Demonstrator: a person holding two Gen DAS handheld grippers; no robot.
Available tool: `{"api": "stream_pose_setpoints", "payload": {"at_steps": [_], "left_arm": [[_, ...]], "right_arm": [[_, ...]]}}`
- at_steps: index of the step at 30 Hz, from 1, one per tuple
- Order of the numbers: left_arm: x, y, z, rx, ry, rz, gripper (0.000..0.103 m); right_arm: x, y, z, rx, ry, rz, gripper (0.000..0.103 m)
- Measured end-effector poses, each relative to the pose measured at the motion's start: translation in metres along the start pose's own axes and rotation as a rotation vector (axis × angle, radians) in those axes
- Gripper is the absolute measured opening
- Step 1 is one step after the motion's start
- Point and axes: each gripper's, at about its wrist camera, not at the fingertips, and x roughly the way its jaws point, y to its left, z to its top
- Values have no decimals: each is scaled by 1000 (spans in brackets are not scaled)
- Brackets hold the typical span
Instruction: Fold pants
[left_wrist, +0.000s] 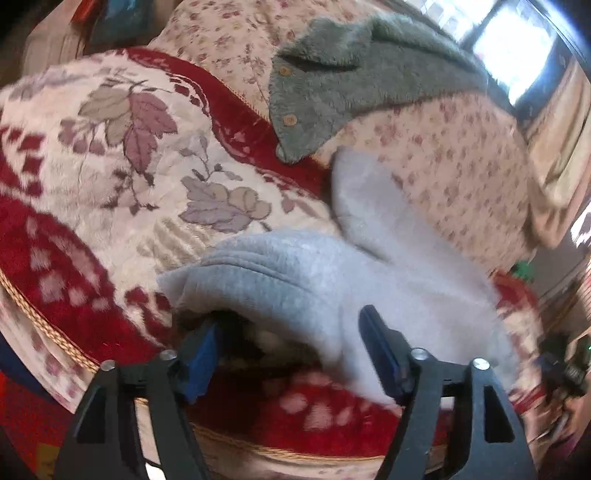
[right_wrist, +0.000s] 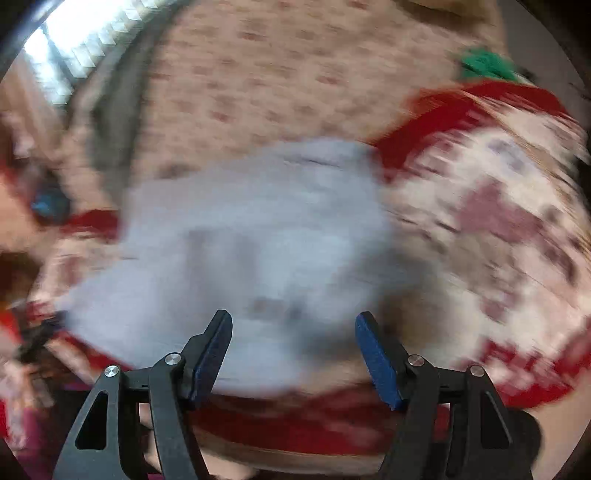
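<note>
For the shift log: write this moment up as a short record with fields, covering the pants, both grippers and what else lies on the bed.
pants: light grey pants, bunched on the red floral blanket
left gripper: left gripper open, fingers astride a rolled edge of the pants
right gripper: right gripper open, over the pants, not gripping
other garment: grey-green fleece with buttons on the small-flowered sheet
image quality: right wrist view heavily blurred

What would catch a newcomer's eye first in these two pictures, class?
The pale grey pants lie bunched in the middle of a red and cream leaf-patterned blanket, right in front of the open left gripper. Behind them lies a grey-green fleece garment with buttons. The right view is heavily blurred.
</note>
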Motion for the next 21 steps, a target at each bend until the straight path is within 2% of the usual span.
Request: {"api": "stream_pose_setpoints", "payload": {"at_steps": [2,6,10,12,14,17,19,21], "left_arm": [[-1,5,0,-39,-3,-24,78],[6,11,-4,-61,58,50,78],[10,22,-8,-101,115,2,79],[13,27,-7,-113,115,1,82],[18,28,-3,-124,117,-12,83],[30,32,5,-164,116,-20,84],[35,37,12,-199,88,-5,84],[34,40,19,-222,18,16,84]], "right_arm": [[23,52,7,-124,22,121,77],[96,163,9,-343,105,311,78],[174,273,8,-522,189,416,78],[200,310,4,-564,211,469,78],[232,347,6,-602,210,470,78],[272,380,9,-637,202,395,78],[290,382,2,-652,235,374,78],[307,381,-11,-658,283,351,78]]}}
